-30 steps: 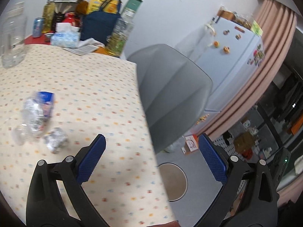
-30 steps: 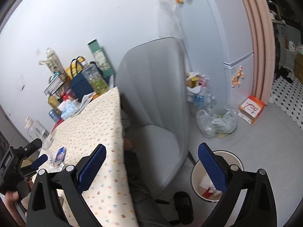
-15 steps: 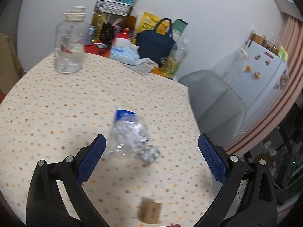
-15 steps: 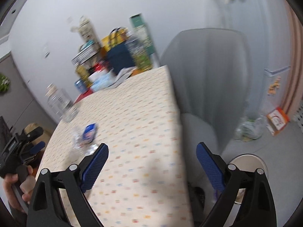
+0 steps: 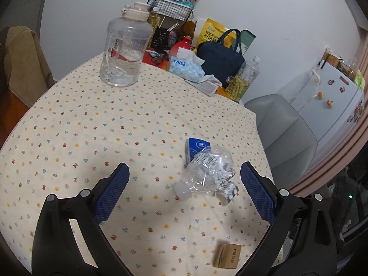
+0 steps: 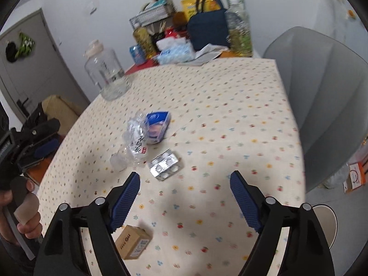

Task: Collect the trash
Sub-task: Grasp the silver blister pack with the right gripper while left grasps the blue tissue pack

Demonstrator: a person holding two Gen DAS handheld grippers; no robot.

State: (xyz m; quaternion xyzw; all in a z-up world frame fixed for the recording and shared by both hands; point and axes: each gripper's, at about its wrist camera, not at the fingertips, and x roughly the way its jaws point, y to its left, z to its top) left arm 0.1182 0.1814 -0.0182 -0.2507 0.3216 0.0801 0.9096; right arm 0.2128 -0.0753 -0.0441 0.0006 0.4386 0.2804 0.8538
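On the dotted tablecloth [image 5: 92, 138] lie a crushed clear bottle [image 5: 210, 170], a blue packet [image 5: 195, 147] behind it, a silver blister pack [image 5: 227, 192] and a small brown box [image 5: 227, 255]. My left gripper [image 5: 184, 174] is open just short of the bottle, nothing between its pads. In the right wrist view the bottle [image 6: 135, 140], packet [image 6: 157, 124] and blister pack [image 6: 165, 165] lie ahead of my right gripper [image 6: 185, 176], whose jaws are closing on nothing. The box [image 6: 133, 245] sits under its left finger. A hand holds the left gripper [image 6: 39, 142] at that view's left edge.
At the table's far side stand a large clear jug [image 5: 125, 53], a tissue pack [image 5: 186, 66], a navy bag [image 5: 220, 57] and an oil bottle [image 5: 243, 78]. A grey chair [image 6: 322, 105] stands to the right, with a round bin [image 6: 326, 218] on the floor beside it.
Both views have swung left, from the chair and floor onto the table. The trash now lies straight ahead of both grippers. The right jaws stand narrower.
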